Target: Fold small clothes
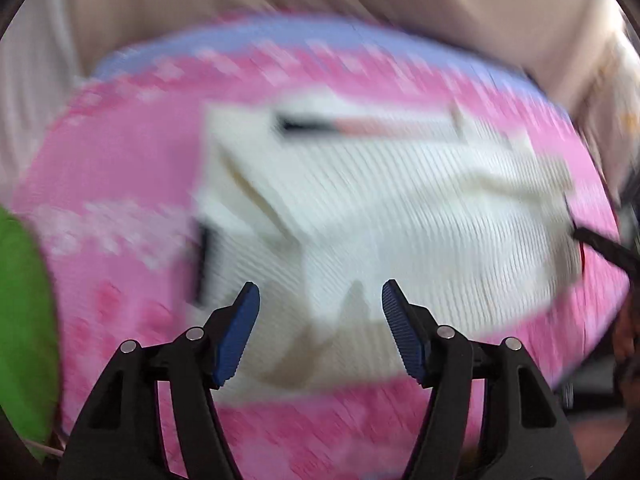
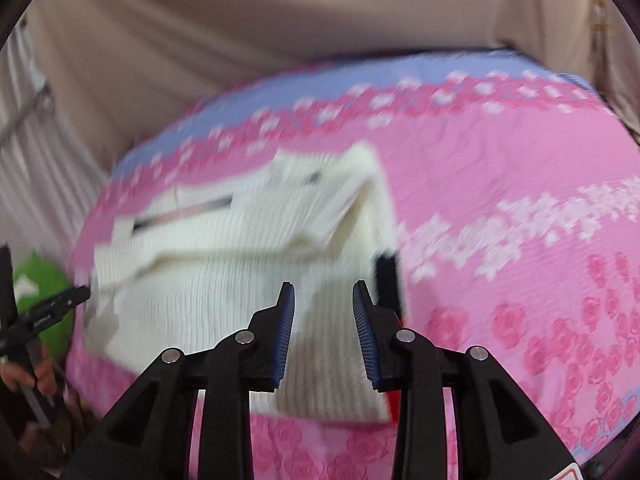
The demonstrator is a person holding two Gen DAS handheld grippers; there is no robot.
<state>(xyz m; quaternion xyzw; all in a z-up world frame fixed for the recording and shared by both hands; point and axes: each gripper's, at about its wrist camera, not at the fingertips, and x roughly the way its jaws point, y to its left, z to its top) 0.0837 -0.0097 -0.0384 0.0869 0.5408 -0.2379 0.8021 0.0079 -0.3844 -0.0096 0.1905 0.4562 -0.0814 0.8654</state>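
A green object (image 1: 20,320) lies at the far left edge of the pink flowered cover (image 1: 120,184). On the middle of that cover lies the white ribbed garment (image 1: 380,220), partly folded, with a black trim strip. The left claw (image 1: 320,332) hangs over its near edge, jaws apart, holding nothing. The right claw (image 2: 324,336) hangs over the garment's near right corner, jaws apart too, pads clear of the cloth
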